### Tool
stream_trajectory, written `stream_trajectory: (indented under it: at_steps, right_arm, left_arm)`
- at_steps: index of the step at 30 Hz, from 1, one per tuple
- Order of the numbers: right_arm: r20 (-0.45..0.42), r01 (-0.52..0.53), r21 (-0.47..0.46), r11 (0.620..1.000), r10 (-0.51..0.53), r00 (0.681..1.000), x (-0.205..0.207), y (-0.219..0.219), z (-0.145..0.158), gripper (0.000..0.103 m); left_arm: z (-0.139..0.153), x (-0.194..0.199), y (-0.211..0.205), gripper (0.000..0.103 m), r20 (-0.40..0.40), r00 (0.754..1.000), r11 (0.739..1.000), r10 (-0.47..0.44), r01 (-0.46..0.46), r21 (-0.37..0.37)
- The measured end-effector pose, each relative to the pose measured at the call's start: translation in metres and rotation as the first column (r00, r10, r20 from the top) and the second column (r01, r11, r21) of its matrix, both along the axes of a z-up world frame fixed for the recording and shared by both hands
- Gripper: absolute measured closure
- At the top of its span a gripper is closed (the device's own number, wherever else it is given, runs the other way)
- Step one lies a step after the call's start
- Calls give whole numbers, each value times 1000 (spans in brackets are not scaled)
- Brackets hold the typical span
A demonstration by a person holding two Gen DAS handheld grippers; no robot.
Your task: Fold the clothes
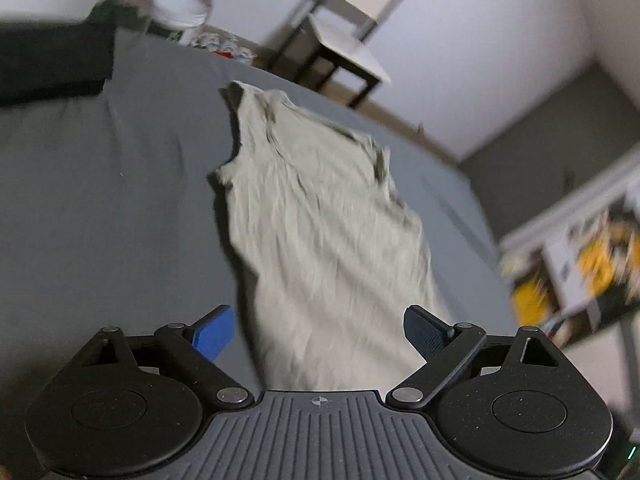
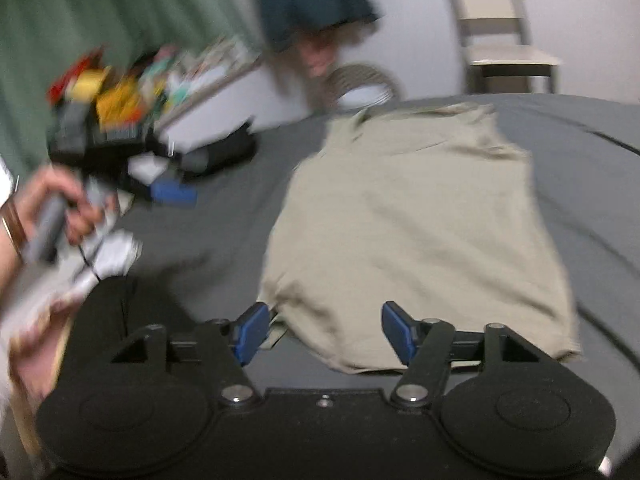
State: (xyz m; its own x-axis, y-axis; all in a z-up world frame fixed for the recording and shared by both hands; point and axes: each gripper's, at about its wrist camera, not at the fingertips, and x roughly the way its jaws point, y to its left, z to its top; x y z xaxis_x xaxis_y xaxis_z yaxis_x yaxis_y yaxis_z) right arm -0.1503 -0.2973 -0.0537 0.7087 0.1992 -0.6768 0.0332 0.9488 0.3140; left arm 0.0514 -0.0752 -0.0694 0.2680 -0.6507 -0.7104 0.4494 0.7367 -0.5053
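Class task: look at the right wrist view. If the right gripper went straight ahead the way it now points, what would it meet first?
Most likely the near hem of the beige garment, lying flat on the grey sheet just ahead of the right gripper, whose jaws stand open. Blur leaves depth uncertain.

the left gripper has its jaws spread wide with nothing between its blue pads. the right gripper is likewise wide apart and empty. off to its left, a hand grips the other tool's handle.
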Motion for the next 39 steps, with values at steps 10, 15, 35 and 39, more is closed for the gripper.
stream_trajectory:
  at_steps: [10, 15, 35, 39]
  right_arm:
    - [-138, -36, 123, 992, 53, 989, 54, 45, -42, 60]
    - [-84, -171, -150, 974, 160, 983, 50, 47, -17, 59]
    - [31, -71, 101, 992, 69, 997, 26, -56, -20, 54]
    - [25, 12, 208, 978, -17, 1000, 36, -65, -25, 52]
  left_arm:
    - [-11, -46, 24, 11, -40, 994, 987, 104, -108, -115]
    - [-49, -50, 7, 11, -183, 975, 982, 122, -145, -119]
    - [-81, -62, -59, 32, -324, 932, 943, 161, -48, 331]
    - [-91, -65, -44, 31, -306, 943, 954, 135, -40, 297]
